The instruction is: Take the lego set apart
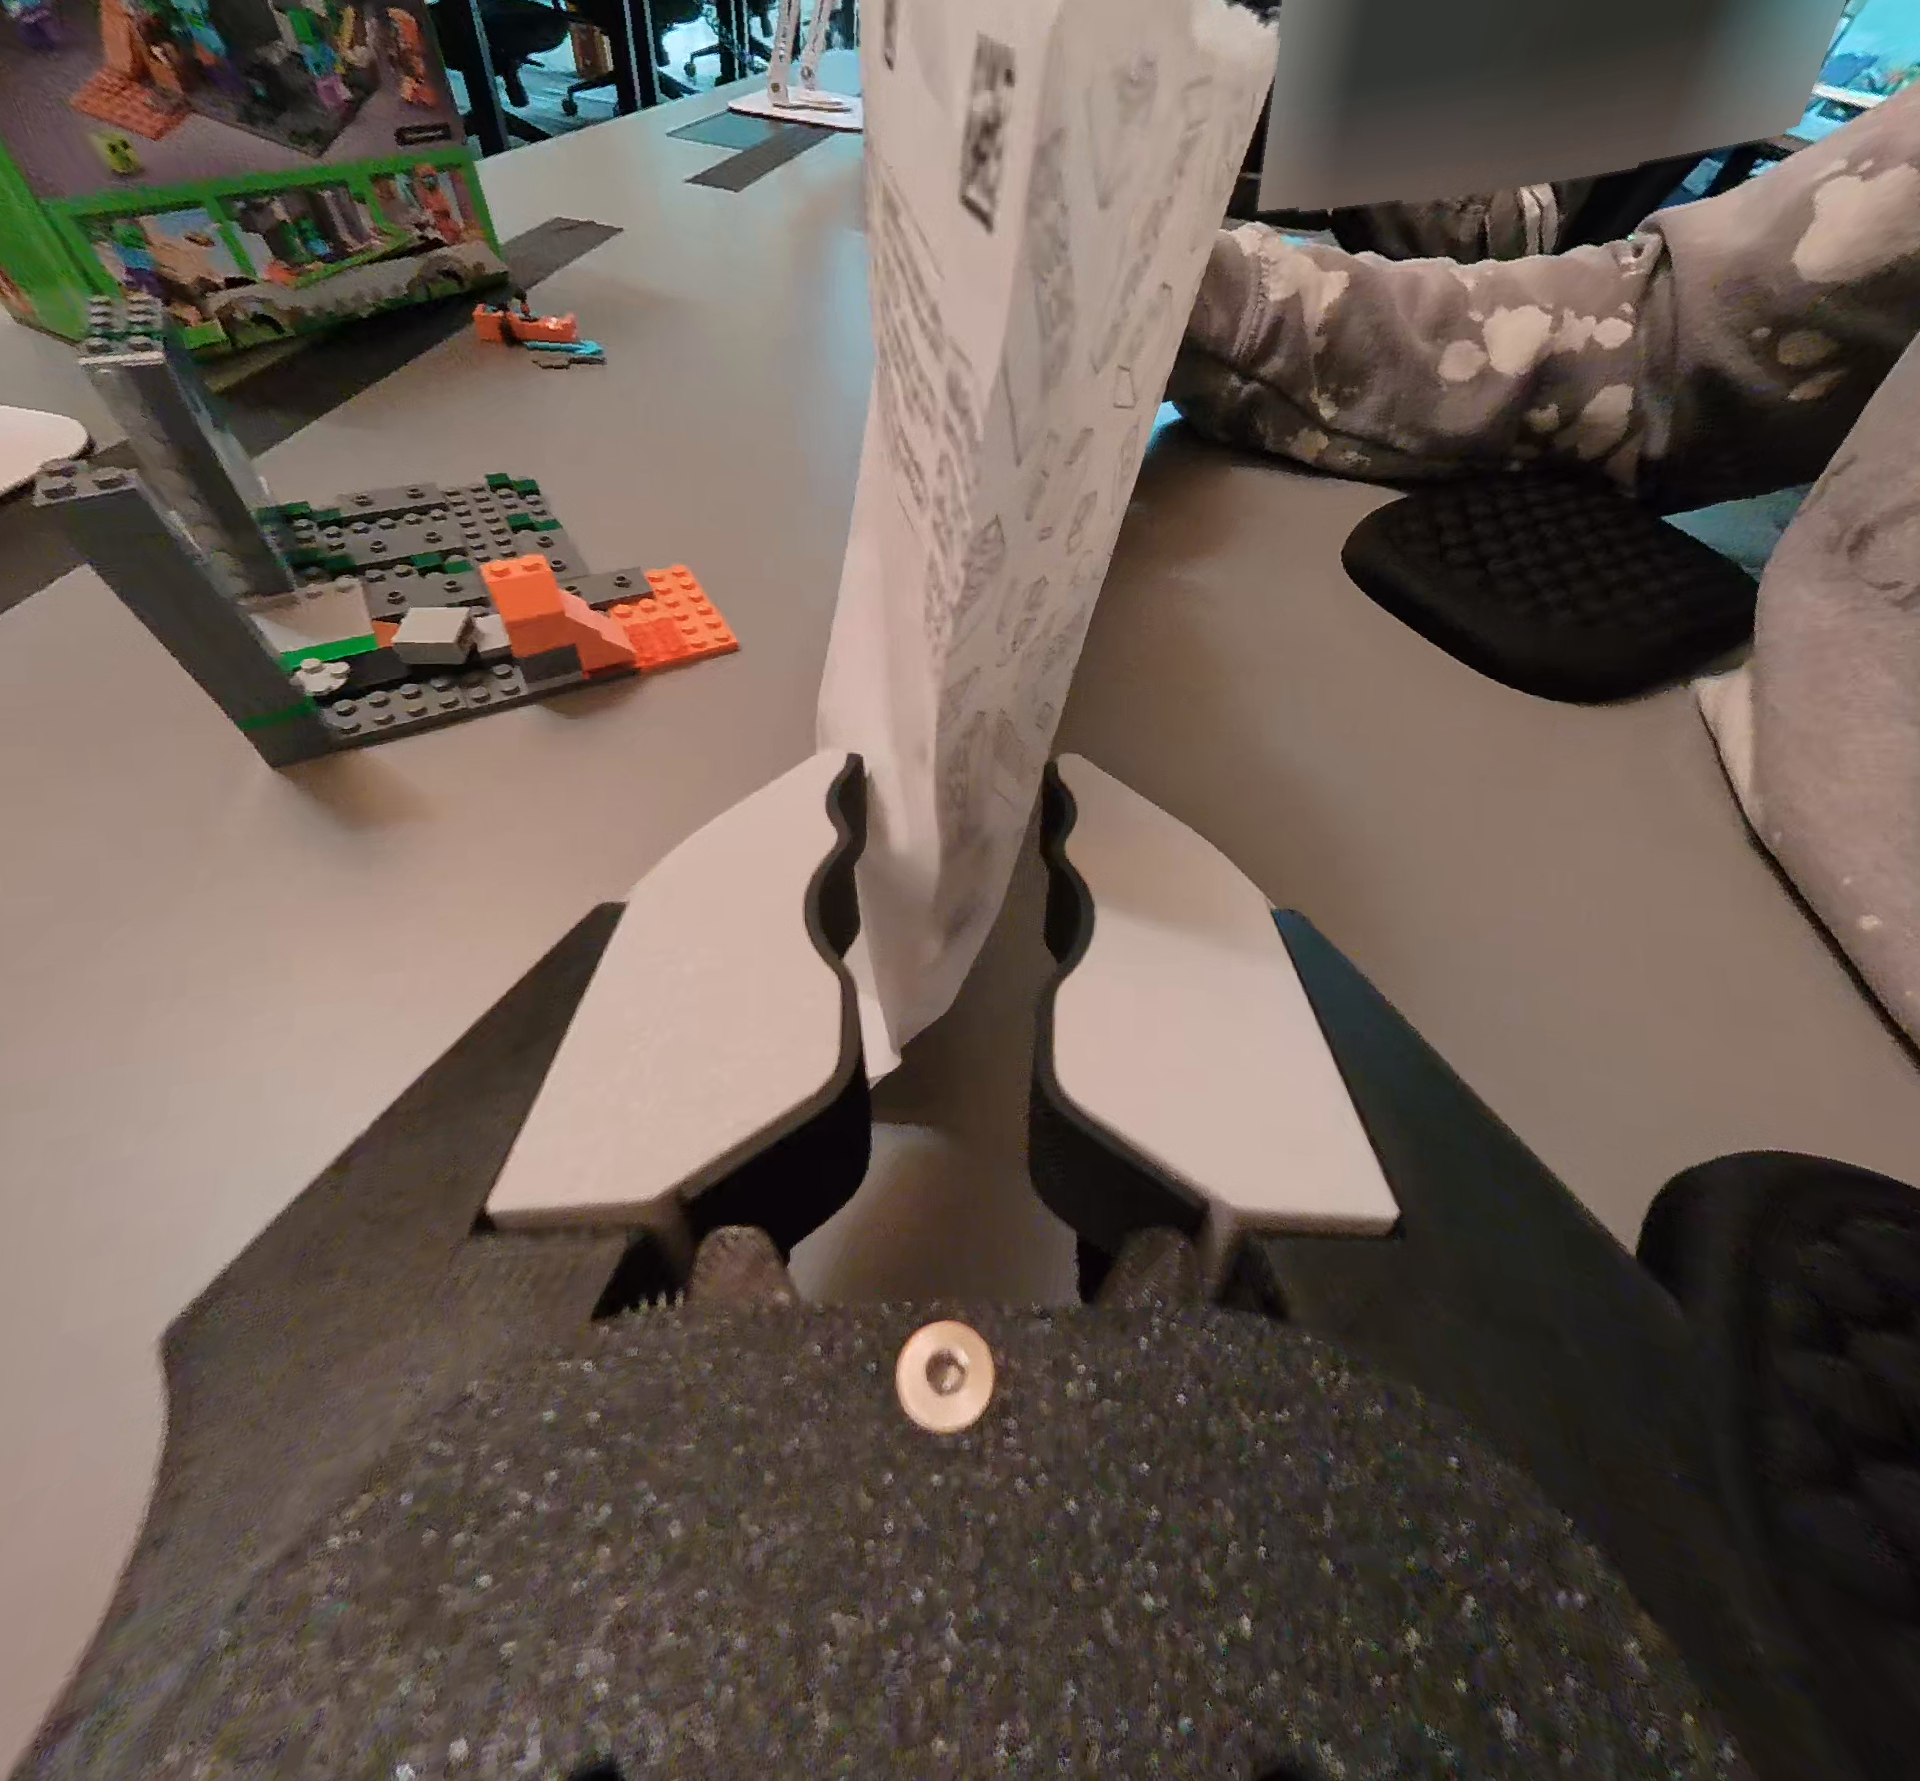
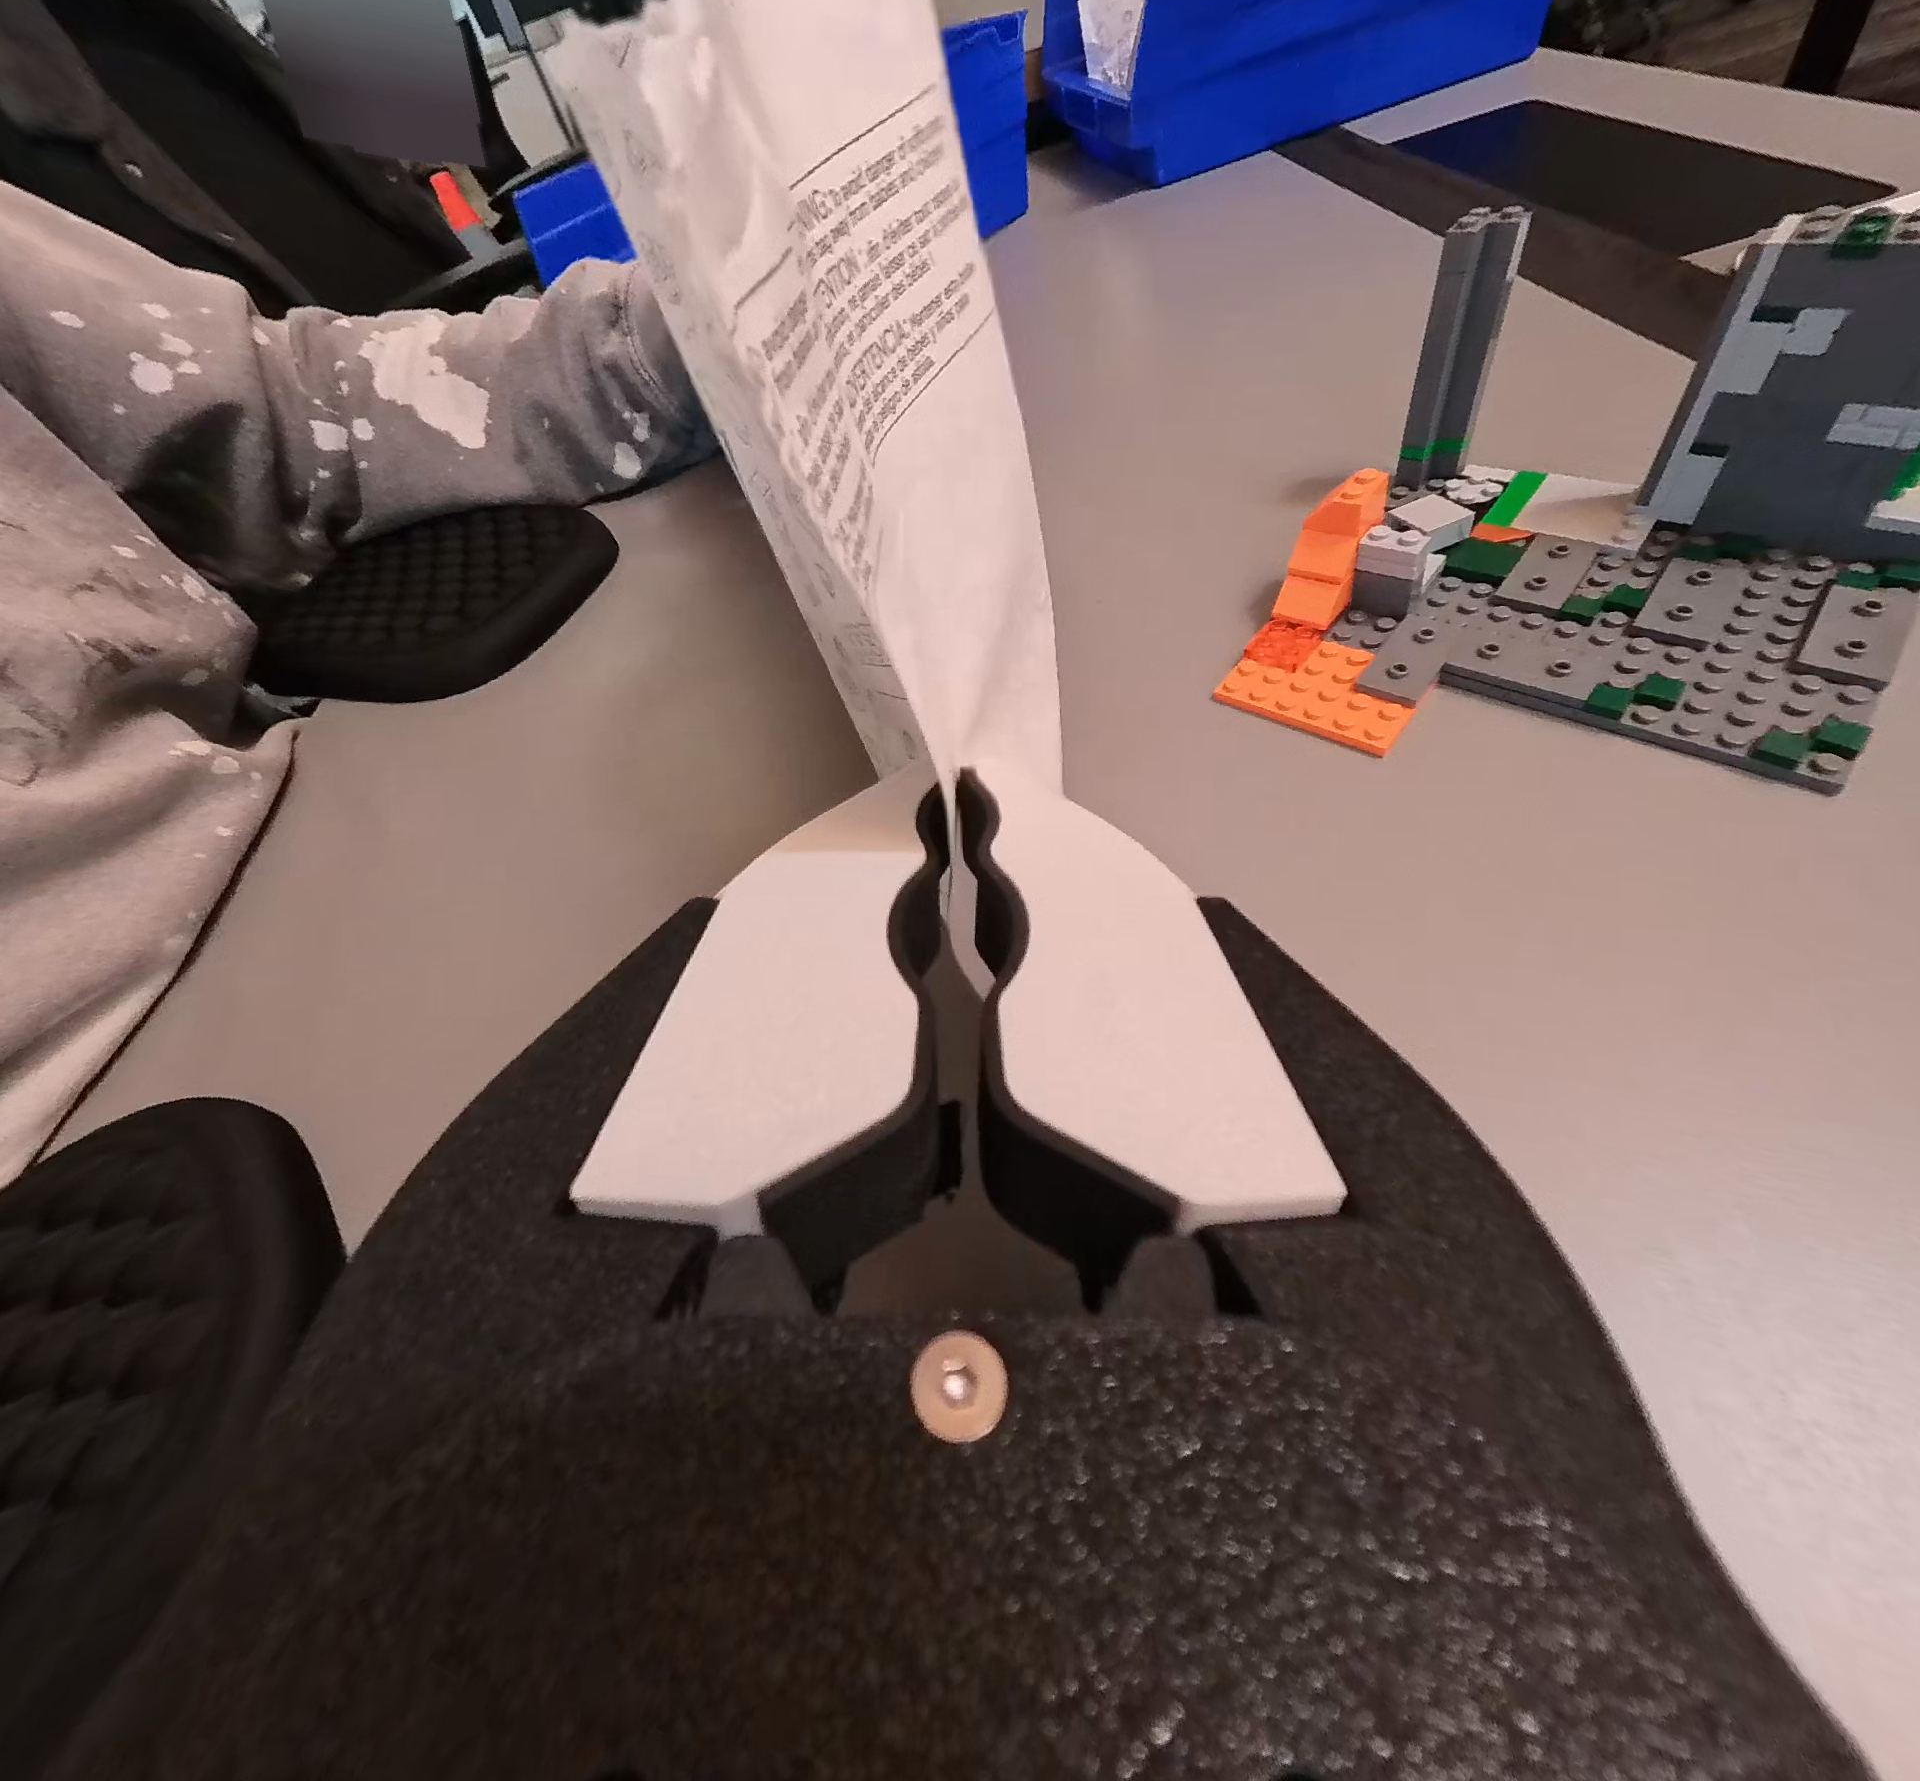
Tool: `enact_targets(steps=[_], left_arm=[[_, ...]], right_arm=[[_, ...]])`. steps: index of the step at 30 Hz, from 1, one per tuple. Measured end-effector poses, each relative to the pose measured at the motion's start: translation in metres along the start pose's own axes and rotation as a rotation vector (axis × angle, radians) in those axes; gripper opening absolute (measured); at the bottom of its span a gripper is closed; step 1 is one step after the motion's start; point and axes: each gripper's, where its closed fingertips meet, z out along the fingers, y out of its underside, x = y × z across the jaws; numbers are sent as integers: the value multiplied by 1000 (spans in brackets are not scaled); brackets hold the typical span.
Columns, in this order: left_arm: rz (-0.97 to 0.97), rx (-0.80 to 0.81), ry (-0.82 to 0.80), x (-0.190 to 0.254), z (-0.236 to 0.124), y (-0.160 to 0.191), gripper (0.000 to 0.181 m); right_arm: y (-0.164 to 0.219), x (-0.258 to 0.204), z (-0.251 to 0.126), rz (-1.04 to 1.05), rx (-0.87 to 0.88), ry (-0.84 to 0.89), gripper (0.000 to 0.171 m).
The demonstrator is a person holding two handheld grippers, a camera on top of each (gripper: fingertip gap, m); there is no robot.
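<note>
Paper bag (image 2: 883, 360) hung pinched in our right gripper (image 2: 958, 796); our left gripper (image 1: 951, 796) gaped around it. The lego set (image 1: 488, 588) sat untouched on the table (image 1: 1351, 900); next we needed the bag set aside

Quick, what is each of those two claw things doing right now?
Left gripper: open, its fingers either side of the white paper bag, not pinching.
Right gripper: closed, pinching the paper bag.

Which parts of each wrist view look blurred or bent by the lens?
Left wrist view: the paper bag is motion-blurred, the lego build sharper. Right wrist view: the bag's torn top smears; the lego build softens near the frame edge. Both: wide-angle bending at the edges.
</note>
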Motion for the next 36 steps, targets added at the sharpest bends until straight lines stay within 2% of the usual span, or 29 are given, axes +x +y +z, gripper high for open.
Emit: enact_targets(steps=[6, 10, 12, 16, 24, 27, 29, 30, 36], left_arm=[[4, -42, -92, -13, 1, 3, 22], [-47, -14, -77, -14, 1, 1, 21], [-68, -10, -59, -13, 2, 1, 21], [-103, 28, -30, -11, 0, -5, 20], [-38, 23, -11, 2, -2, -8, 20], [-14, 91, -37, 1, -4, -21, 35], [-9, 82, -42, 0, -5, -24, 6], [4, 69, -64, -2, -4, -23, 1], [-21, 48, -62, -9, -13, -20, 1]], right_arm=[[-1, 1, 0, 10, 5, 3, 0], [-8, 7, 0, -35, 38, 75, 19], [-10, 8, 0, -67, 41, 105, 20], [-9, 9, 0, -99, 36, 130, 2], [-6, 0, 0, -47, 21, 48, 0], [-7, -2, 2, -45, 27, 37, 0], [-7, -2, 2, -43, 30, 40, 0], [-7, -2, 3, -41, 32, 38, 0], [-9, -5, 1, -63, 22, 6, 0]])
